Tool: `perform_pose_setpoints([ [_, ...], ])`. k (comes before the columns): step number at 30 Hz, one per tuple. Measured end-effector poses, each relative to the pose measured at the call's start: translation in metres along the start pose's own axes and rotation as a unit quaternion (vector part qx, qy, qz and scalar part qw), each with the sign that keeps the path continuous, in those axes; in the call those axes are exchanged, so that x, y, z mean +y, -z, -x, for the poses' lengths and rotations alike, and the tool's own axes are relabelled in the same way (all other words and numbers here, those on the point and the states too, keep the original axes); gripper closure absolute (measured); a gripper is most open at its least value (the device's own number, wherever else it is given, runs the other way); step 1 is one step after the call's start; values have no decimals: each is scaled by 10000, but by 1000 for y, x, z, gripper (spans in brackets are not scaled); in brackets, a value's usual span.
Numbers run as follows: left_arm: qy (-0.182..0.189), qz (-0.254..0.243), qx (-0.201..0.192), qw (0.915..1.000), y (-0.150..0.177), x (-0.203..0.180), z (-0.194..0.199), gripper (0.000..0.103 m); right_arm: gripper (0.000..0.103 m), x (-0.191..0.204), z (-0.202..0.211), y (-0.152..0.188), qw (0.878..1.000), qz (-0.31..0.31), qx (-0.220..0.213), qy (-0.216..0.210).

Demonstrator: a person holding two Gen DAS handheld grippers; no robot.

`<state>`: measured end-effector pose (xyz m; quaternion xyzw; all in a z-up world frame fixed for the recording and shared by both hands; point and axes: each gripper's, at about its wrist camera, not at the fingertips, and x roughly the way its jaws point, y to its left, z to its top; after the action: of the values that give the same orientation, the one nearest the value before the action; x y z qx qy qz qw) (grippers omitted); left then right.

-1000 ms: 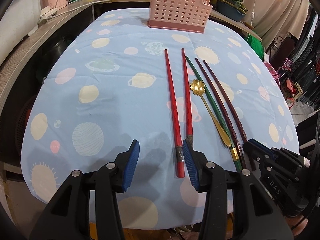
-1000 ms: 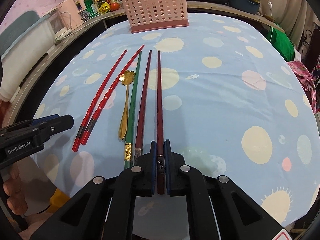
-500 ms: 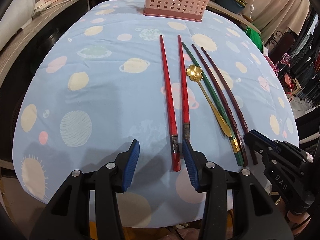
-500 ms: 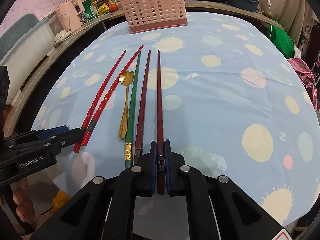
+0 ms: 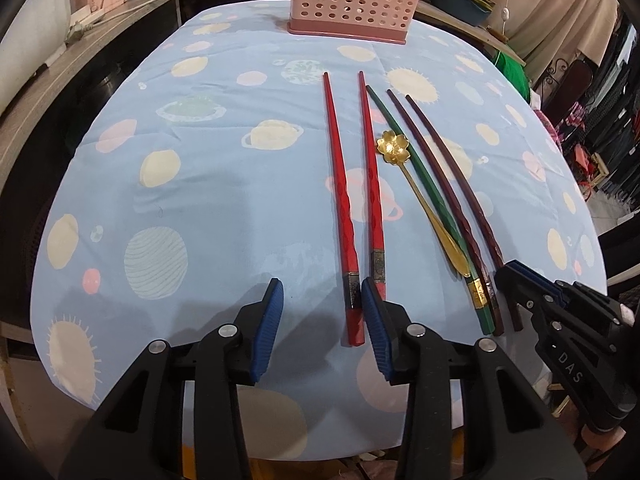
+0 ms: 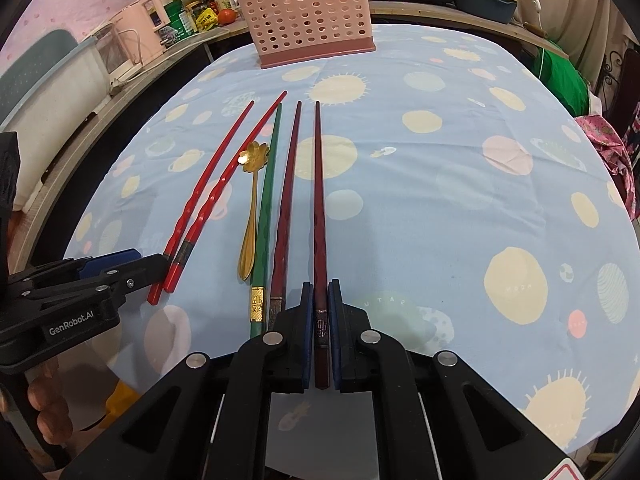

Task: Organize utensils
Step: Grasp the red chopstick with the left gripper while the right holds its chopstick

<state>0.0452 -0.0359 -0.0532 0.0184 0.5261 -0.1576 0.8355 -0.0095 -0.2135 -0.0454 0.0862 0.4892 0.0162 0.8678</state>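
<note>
Two red chopsticks [image 5: 340, 200] [image 5: 372, 184], a gold flower spoon [image 5: 394, 148], a green chopstick [image 5: 432, 196] and two maroon chopsticks [image 5: 452, 200] lie side by side on the planet-print cloth. My left gripper [image 5: 320, 286] straddles the near end of the left red chopstick. Its jaws are closing, and only the right pad [image 5: 374, 320] is close to the stick. My right gripper [image 6: 321, 288] is shut on the near end of the rightmost maroon chopstick [image 6: 319, 200], which lies flat on the cloth. A pink perforated basket [image 6: 312, 16] stands at the far edge.
A counter with appliances, jars and a tomato [image 6: 228, 16] runs along the left and back. A dark planter [image 6: 484, 0] and green cloth [image 6: 560, 80] sit at the right. The two grippers are close together at the table's near edge [image 5: 240, 432].
The left gripper has edged closer to the near ends of the red chopsticks. The right gripper and its maroon chopstick have stayed put.
</note>
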Motion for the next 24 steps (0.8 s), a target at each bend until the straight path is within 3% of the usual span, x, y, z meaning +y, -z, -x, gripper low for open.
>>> perform_pose_setpoints([
  [4, -161, -143, -21, 9998, 1, -5, -1, 67, 96, 0, 0, 0, 10000, -11, 0, -11],
  [10, -108, -117, -26, 9999, 2, -2, 0, 95, 96, 0, 0, 1, 10000, -14, -2, -13],
  [24, -54, -36, -83, 9999, -1, 2, 10, 96, 96, 0, 10, -6, 9999, -44, -142, -81],
])
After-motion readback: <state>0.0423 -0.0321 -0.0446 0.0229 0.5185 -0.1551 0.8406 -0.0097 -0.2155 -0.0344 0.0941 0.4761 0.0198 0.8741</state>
